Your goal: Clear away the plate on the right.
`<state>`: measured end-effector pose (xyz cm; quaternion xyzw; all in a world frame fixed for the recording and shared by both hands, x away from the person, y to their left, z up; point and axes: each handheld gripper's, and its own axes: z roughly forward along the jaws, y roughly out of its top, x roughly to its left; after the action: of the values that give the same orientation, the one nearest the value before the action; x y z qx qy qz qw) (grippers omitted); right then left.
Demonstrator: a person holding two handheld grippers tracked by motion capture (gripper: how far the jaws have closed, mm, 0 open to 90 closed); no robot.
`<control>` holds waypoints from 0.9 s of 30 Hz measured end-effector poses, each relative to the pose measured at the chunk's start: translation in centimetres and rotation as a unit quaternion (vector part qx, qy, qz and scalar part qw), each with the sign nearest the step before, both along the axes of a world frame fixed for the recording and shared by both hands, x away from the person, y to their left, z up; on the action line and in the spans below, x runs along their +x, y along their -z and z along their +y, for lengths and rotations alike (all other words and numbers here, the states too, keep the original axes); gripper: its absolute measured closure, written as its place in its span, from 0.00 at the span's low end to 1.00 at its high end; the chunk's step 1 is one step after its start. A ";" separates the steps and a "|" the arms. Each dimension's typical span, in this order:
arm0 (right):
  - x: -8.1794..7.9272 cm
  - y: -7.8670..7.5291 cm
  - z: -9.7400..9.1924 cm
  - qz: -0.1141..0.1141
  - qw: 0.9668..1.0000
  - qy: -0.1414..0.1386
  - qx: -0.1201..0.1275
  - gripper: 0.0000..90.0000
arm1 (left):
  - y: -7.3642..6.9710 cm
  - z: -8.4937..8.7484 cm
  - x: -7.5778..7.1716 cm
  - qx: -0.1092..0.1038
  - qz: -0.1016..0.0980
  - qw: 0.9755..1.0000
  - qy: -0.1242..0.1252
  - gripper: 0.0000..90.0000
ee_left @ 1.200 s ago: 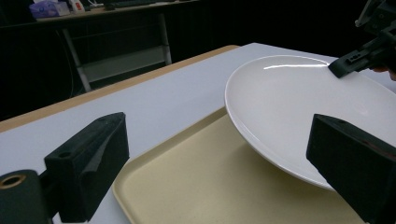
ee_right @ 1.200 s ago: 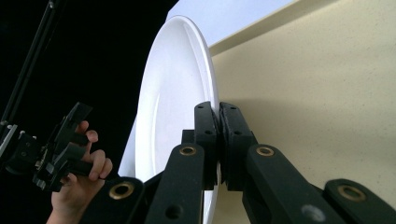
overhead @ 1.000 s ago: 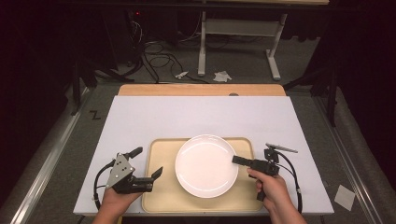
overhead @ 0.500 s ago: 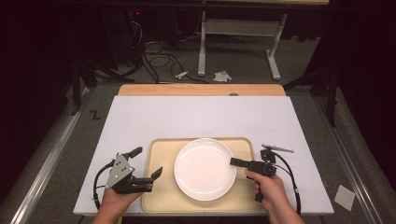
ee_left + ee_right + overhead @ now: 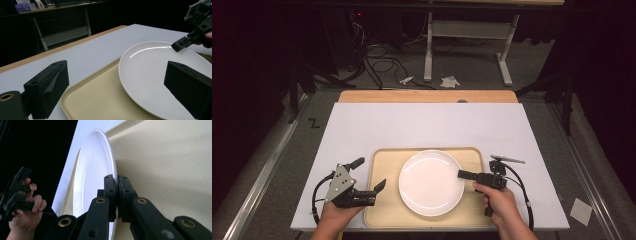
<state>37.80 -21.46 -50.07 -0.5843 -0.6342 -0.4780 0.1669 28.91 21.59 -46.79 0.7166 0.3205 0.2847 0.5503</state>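
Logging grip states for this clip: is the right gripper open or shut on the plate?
Shut on the plate. In the right gripper view, the right gripper has both jaws pressed together over the plate's rim above the tray.

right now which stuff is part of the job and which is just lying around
In the job:
plate, its rim clamped in the right gripper
tray under the plate
left gripper, open beside the tray

Lying about:
crumpled paper on the floor
paper scrap on the floor
cables behind the table
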 end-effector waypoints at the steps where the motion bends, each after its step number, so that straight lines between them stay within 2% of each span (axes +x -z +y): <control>1: 0.0 0.0 0.0 0.002 1.000 -0.001 -0.001 0.99 | 0.0 0.0 0.0 0.000 0.000 1.000 0.000 0.07; 12: 0.1 0.0 0.3 -0.008 1.000 0.000 -0.027 0.99 | 0.1 -0.1 0.0 0.002 0.001 1.000 0.001 0.07; 27: 0.2 0.5 0.4 -0.003 0.998 0.001 -0.068 0.95 | 0.1 -0.1 0.0 0.002 0.003 1.000 0.004 0.07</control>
<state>37.98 -21.06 -50.59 -0.5936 -0.6650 -0.4359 0.1244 28.92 21.46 -46.89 0.7201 0.3185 0.2808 0.5488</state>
